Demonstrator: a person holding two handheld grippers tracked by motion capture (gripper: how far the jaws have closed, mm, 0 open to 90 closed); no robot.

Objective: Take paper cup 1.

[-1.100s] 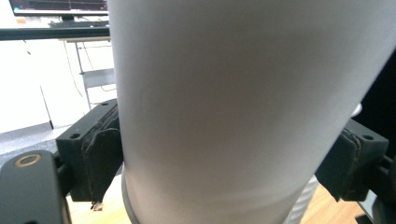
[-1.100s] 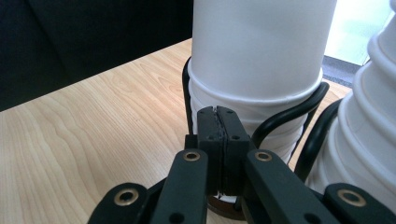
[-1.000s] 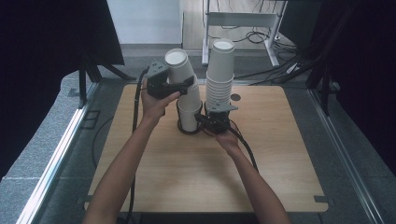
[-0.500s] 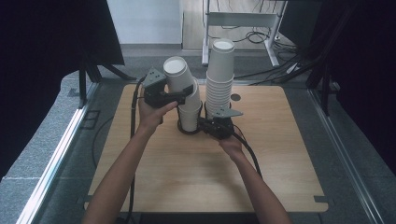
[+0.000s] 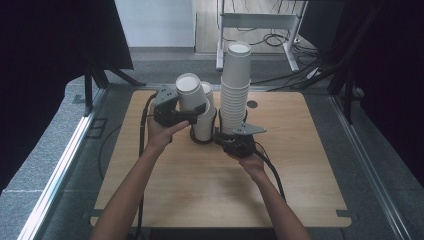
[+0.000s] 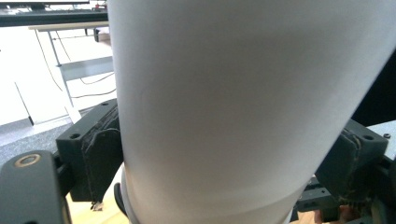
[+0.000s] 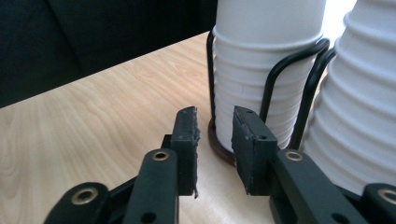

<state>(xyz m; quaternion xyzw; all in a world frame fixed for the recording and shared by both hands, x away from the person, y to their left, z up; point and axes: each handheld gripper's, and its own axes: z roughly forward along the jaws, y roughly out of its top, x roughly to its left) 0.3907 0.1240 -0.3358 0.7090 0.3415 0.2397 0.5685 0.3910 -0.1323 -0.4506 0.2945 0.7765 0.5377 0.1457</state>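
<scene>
A white paper cup (image 5: 190, 94) (image 6: 224, 107) leans over the short cup stack (image 5: 204, 127) that stands in a black wire holder (image 5: 216, 117). My left gripper (image 5: 196, 111) (image 6: 224, 161) is shut on this cup, its pads (image 6: 100, 158) pressed against both sides. A tall cup stack (image 5: 235, 87) (image 7: 359, 116) rises just to the right. My right gripper (image 5: 224, 140) (image 7: 214, 116) sits low on the table by the base of the wire holder (image 7: 268, 88). Its jaws have just been opening and stand slightly apart with nothing between them.
The wooden table (image 5: 210, 190) carries both stacks near its far middle. A metal desk frame (image 5: 260, 22) and floor cables lie beyond the far edge. Dark curtains hang on both sides.
My left gripper has come lower and nearer with the cup. The right gripper has drawn back a little from the holder's base and its jaws have parted.
</scene>
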